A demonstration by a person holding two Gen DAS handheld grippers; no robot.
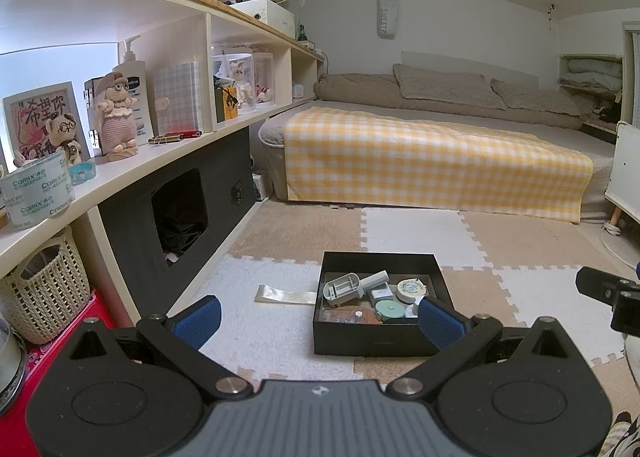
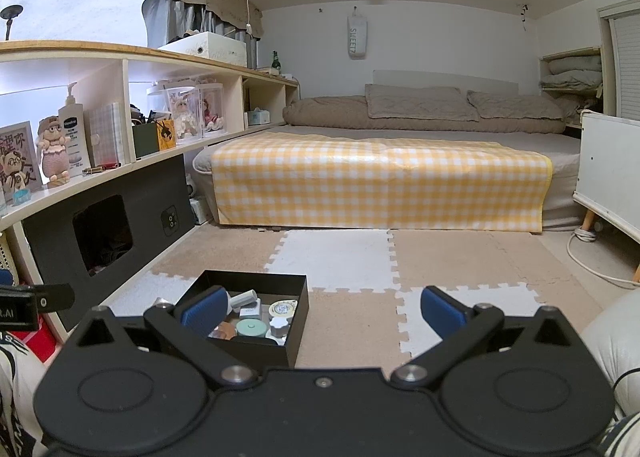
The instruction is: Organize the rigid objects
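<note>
Blue-padded jaws on the left gripper (image 1: 318, 321) stood wide apart and held nothing, hovering above the foam floor mat (image 1: 280, 321). Its right pad overlapped the near right corner of a black box (image 1: 376, 343) that sat on the mat just ahead. The right gripper (image 2: 323, 311) was likewise spread wide and empty, with the same black box (image 2: 292, 341) low and to the left behind its left pad.

Inside the box lay a jumble of small rigid items: a white compartmented holder (image 1: 343, 289) at the left, a white tube (image 1: 375, 279) tilted beside it, a round tin with a printed lid (image 1: 411, 289) at the right, a mint-green round case (image 1: 389, 309) near the front, and a small white carton (image 1: 380, 293) between them. From the right wrist the green case (image 2: 251, 327) and the printed tin (image 2: 283, 308) showed again, with a white ridged cap (image 2: 280, 324) next to them.

A clear flat sleeve (image 1: 285, 293) lay on the mat just left of the box, apart from it. Further out, a long shelf (image 1: 132, 173) along the left wall carried a crocheted doll (image 1: 116, 117), a lotion pump bottle (image 1: 132, 81), a checked notebook (image 1: 178, 97) and a tape roll (image 1: 38, 193). A bed with a yellow gingham cover (image 1: 432, 161) filled the far side of the room.
</note>
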